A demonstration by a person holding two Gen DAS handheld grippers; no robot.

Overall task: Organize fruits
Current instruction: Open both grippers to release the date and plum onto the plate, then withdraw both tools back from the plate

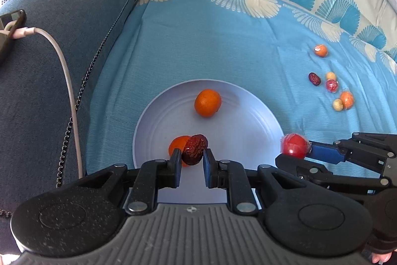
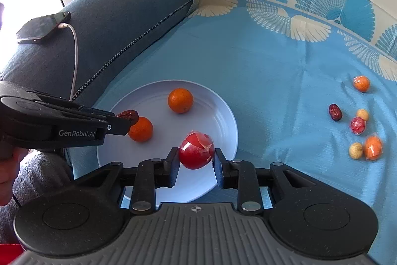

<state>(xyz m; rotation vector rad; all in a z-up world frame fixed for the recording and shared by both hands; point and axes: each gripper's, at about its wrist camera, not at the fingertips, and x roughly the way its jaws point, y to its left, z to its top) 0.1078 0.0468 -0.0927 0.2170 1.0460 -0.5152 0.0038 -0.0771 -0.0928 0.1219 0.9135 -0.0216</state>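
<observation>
Over the smooth round plate (image 2: 223,116), the left gripper (image 1: 191,156) pinches a wrinkled dark date (image 1: 194,149); the right gripper (image 2: 196,160) clamps a glossy plastic-wrapped red ball-shaped fruit (image 2: 196,150).

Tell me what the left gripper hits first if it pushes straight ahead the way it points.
Probably the near orange on the plate, just beyond the date that the left gripper holds; depth is uncertain.

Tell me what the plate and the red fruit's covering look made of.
Plate: smooth pale plastic or melamine, probably; soft sheen, moulded concentric rings. Red fruit in the right claw: clear plastic film by the look, with crinkled, glinting edges.
</observation>
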